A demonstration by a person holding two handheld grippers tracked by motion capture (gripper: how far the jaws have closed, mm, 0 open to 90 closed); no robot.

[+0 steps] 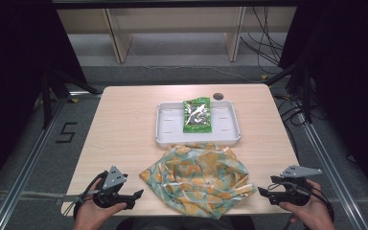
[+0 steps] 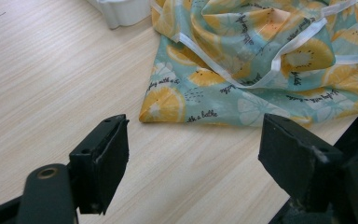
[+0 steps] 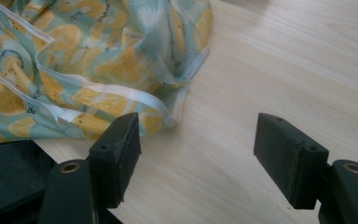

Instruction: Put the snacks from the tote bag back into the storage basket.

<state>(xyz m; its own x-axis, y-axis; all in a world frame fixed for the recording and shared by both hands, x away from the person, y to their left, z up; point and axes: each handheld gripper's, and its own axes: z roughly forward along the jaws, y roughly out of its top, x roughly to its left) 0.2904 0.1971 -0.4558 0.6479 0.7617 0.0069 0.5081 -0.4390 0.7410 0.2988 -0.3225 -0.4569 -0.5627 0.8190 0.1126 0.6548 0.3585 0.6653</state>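
Left tool (image 1: 135, 195), jaws apart and empty, near the counter (image 1: 124, 124) edge; crumpled fruit-print cloth bag (image 1: 199, 177) between, before the tray (image 1: 165, 139) holding a snack packet (image 1: 197, 115); right tool (image 1: 262, 191) likewise spread. Likely pre-grasp: next, seize the bag's edges.

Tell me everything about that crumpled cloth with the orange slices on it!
The crumpled pale teal cloth printed with orange and lemon slices looks thin and soft, with white tape-like straps or edging and small dark lettering. It lies bunched in loose folds on the light wooden table, at the near edge, just in front of the white tray, which its far side reaches or slightly overlaps. The left gripper and right gripper sit open beside it, one at each side, neither touching it.
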